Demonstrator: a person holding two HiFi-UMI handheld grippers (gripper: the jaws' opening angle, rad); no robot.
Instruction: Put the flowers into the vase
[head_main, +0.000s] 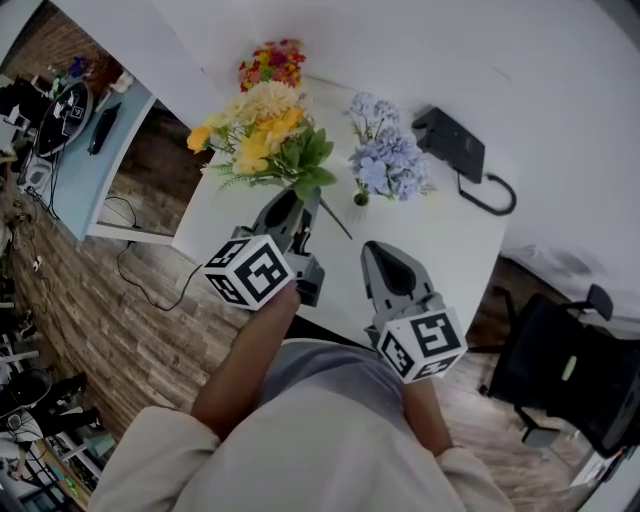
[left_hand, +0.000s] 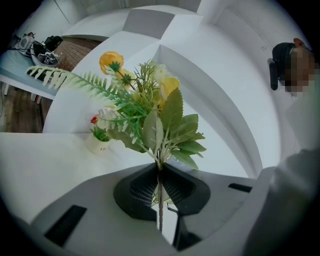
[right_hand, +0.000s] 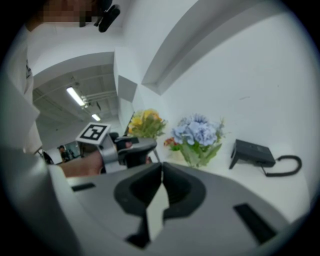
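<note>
The yellow bunch (head_main: 262, 130) is coloured yellow, cream and orange, with green leaves. Pale blue is shown by the blue bunch (head_main: 388, 160), and red, pink and yellow by the small bouquet (head_main: 272, 62). The worktop (head_main: 450, 250) is white and the device (head_main: 450, 143) black. The left gripper (head_main: 300, 200) and the right gripper (head_main: 385, 255) are grey with black pads, and their cubes are marked with black-and-white squares. The floor (head_main: 120, 330) is patterned in brown wood planks.

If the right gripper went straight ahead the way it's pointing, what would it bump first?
Probably the blue flowers: the right gripper, jaws shut, points roughly at them, though depth is hard to judge.
</note>
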